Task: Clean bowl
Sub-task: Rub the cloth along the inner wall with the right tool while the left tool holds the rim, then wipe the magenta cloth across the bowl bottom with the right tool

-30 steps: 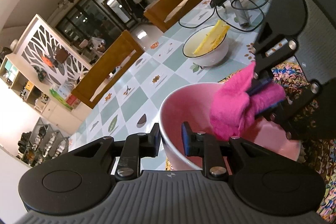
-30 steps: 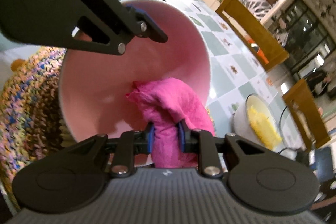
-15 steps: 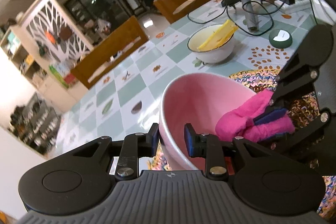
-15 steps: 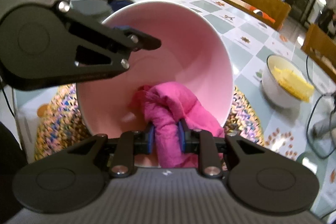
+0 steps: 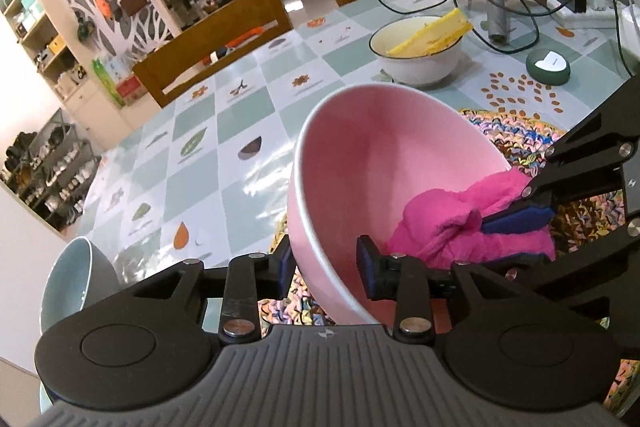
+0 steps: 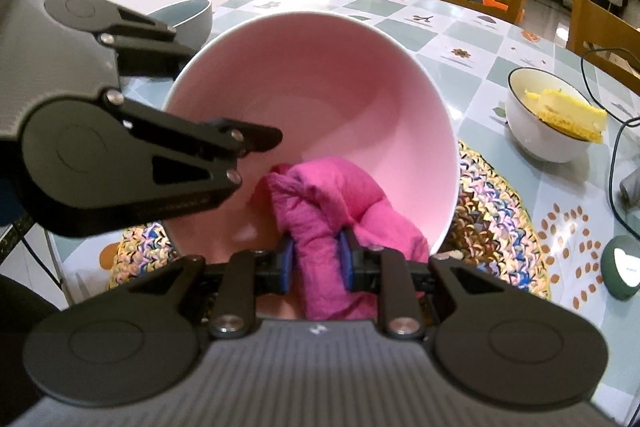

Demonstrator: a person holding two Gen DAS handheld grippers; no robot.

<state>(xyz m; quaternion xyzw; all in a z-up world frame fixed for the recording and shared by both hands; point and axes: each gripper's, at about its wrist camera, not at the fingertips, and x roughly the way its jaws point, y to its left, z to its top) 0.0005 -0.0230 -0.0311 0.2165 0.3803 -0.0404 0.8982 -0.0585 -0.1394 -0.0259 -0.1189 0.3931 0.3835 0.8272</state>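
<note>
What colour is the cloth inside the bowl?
The cloth is bright pink, darker than the pale pink bowl; clearest from the right wrist.

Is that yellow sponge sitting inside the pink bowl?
No, the yellow sponge lies in the white bowl farther off; the pink bowl holds only a pink cloth.

Bowl (image 5: 372, 163): pink, glossy, deep and round; tipped on its side with the mouth turned rightward and toward the near edge; sat on a multicoloured woven mat (image 5: 516, 131).
Cloth (image 6: 332, 203): magenta, fuzzy, bunched in folds; lay inside the bowl against the lower wall, spilling over the near rim.
</note>
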